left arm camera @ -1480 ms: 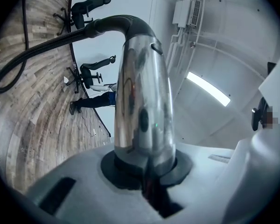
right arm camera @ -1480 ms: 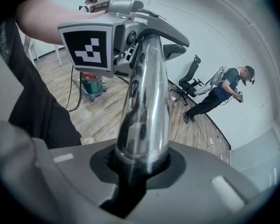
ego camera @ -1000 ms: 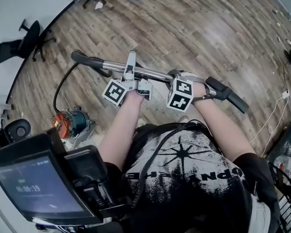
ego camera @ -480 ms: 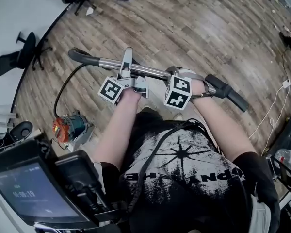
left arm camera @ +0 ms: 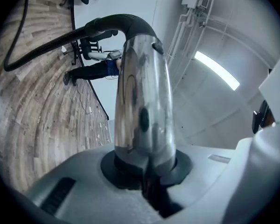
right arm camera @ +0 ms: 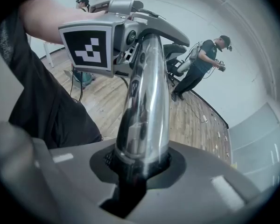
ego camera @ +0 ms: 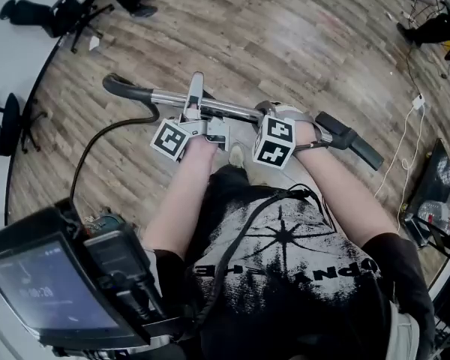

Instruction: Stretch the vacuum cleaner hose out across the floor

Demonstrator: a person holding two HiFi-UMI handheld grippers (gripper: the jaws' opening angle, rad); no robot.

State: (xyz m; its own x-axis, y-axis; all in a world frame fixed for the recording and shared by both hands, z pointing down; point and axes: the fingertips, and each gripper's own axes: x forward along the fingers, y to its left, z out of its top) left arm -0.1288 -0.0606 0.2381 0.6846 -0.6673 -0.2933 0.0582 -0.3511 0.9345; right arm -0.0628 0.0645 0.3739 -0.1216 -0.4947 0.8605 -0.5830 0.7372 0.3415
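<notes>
Vac hose [left arm camera: 51, 46] leaves the wand's black bent end and drops onto the wood floor [ego camera: 300, 43], curving back toward your left. L gripper [left arm camera: 147, 169] and R gripper [right arm camera: 140, 164] are both clamped on the chrome tube [ego camera: 232, 111], held crosswise in front of you, L nearer the hose end. Writing: screen [ego camera: 41, 291] digits and shirt [ego camera: 285, 268] print too blurred to read.
</notes>
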